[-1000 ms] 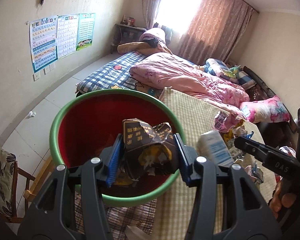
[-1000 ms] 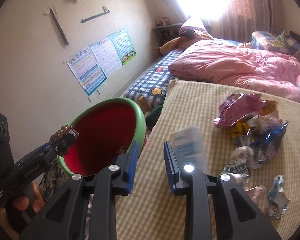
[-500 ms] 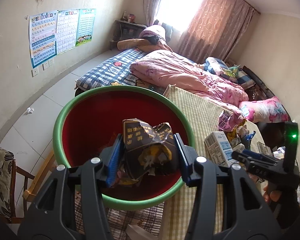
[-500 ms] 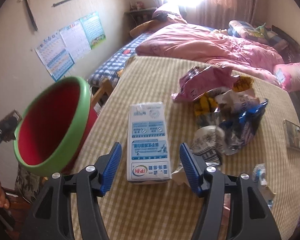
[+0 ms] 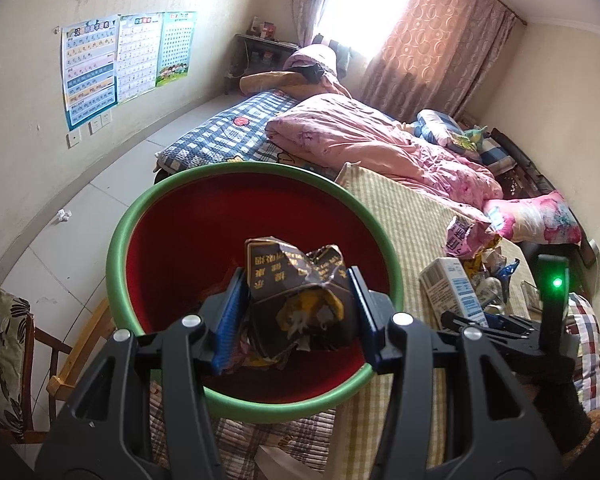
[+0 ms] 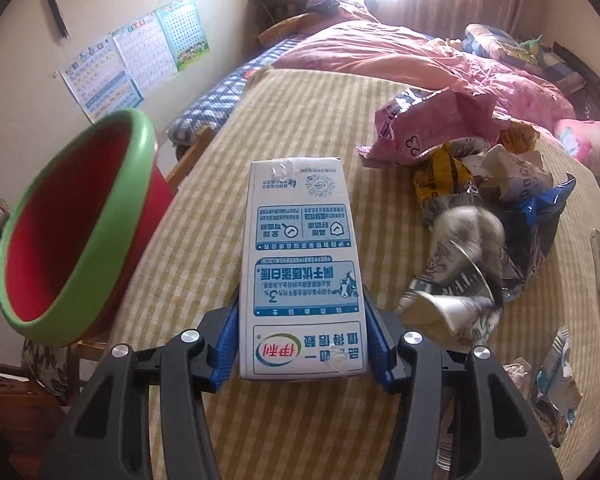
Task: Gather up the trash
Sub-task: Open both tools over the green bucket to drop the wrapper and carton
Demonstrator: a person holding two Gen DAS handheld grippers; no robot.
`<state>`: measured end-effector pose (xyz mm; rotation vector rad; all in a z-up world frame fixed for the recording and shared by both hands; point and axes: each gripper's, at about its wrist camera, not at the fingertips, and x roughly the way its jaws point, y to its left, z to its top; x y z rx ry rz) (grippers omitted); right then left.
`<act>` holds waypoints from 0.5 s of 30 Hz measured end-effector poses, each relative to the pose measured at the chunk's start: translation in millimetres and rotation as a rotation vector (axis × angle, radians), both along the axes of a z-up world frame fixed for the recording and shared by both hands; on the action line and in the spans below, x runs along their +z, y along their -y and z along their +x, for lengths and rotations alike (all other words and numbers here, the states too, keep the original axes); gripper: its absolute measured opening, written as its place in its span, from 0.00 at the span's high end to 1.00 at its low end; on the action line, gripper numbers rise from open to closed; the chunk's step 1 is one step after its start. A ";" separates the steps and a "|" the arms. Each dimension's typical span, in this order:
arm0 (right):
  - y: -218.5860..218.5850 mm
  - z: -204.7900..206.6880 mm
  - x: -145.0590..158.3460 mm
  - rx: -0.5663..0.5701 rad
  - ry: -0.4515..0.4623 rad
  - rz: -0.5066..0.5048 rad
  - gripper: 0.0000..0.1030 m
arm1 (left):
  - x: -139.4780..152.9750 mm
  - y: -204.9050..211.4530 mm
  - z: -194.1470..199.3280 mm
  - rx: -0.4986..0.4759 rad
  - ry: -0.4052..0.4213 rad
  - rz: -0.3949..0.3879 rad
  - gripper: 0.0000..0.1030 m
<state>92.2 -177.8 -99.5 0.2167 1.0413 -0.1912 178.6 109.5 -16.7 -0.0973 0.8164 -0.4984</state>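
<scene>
A large "3%" can be read, upside down, on the white-and-blue milk carton (image 6: pixel 300 256) lying flat on the striped table (image 6: pixel 300 120). Its near end is set between the right gripper (image 6: pixel 300 334) pads, whose jaws have just been closing. A crumpled dark wrapper (image 5: pixel 296 300) is clamped by the left gripper (image 5: pixel 298 312) above the red basin (image 5: pixel 188 240).

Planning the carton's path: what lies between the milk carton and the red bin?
Only bare striped cloth lies between the milk carton and the bin, as the right wrist view shows; the wrapper pile sits on the carton's other side.
</scene>
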 end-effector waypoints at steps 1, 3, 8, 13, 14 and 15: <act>0.6 -1.3 4.5 0.001 0.014 0.011 0.50 | -0.5 -0.6 0.4 0.004 -0.001 0.002 0.54; 1.0 -4.1 20.0 0.000 0.057 0.031 0.50 | -2.5 -1.6 1.4 0.010 -0.003 0.004 0.54; -10.9 -6.1 64.4 0.038 0.178 0.123 0.50 | -8.9 -0.1 4.0 0.016 -0.013 0.015 0.54; -35.5 7.9 90.2 0.135 0.235 0.228 0.50 | -14.9 -0.8 10.1 0.025 -0.020 0.023 0.54; -42.3 13.3 91.8 0.155 0.236 0.246 0.50 | -16.2 -0.8 12.4 0.025 -0.022 0.026 0.54; -49.3 18.8 92.8 0.173 0.237 0.262 0.50 | -16.4 -0.9 14.4 0.026 -0.023 0.028 0.54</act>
